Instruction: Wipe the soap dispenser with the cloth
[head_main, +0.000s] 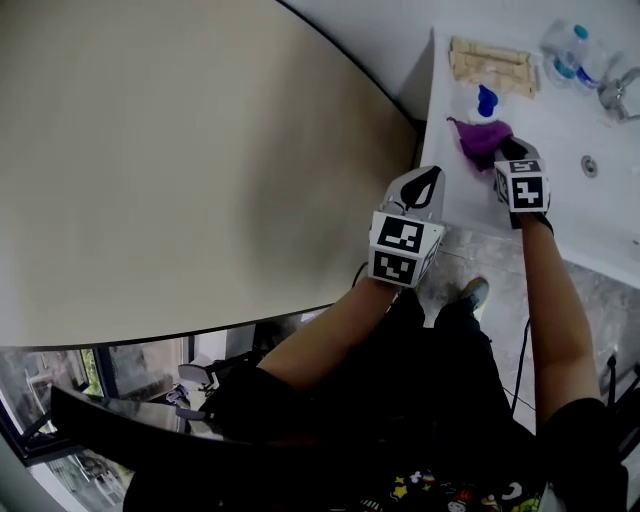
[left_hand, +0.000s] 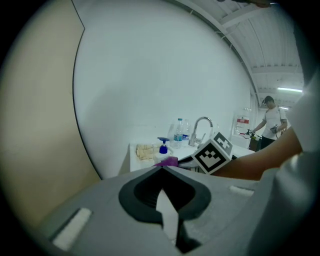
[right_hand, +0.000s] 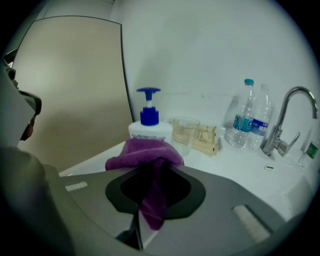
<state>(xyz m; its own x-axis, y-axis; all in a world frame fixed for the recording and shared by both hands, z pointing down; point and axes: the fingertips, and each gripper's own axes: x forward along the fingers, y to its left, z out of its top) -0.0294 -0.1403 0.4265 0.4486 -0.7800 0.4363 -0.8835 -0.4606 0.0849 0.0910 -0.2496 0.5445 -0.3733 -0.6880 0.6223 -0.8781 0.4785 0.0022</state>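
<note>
Your right gripper (head_main: 512, 152) is clamped on the cloth (right_hand: 145, 152). One tail of it runs down between the jaws, and the rest is bunched in a pad over their tips. That pad faces forward, so I judge it is held this way to meet the dispenser first. The dispenser (right_hand: 149, 131) stands upright on the bench (right_hand: 235, 160), directly behind the cloth and near the bench's left edge. The cloth covers its lower front, but I cannot tell whether the two are touching or only very close. Its blue pump head is uncovered above the cloth.

Your left gripper (head_main: 426, 182) has its jaws together with nothing between them. It hangs off the bench's edge, away from the dispenser. It seems to be kept in reserve there, perhaps to steady the bottle if it slides while you rub.

Beyond the dispenser, a glass (right_hand: 184, 131) stands just to its right, close enough to be knocked by a wide sweep. A pale wooden stack (right_hand: 206, 137) lies behind the glass. Farther right are the bottles (right_hand: 244, 117), then the tap (right_hand: 287, 117) over the basin.

By count there are two grippers, one cloth, one dispenser, one glass, two bottles and one tap. I cannot count the pieces in the stack.
</note>
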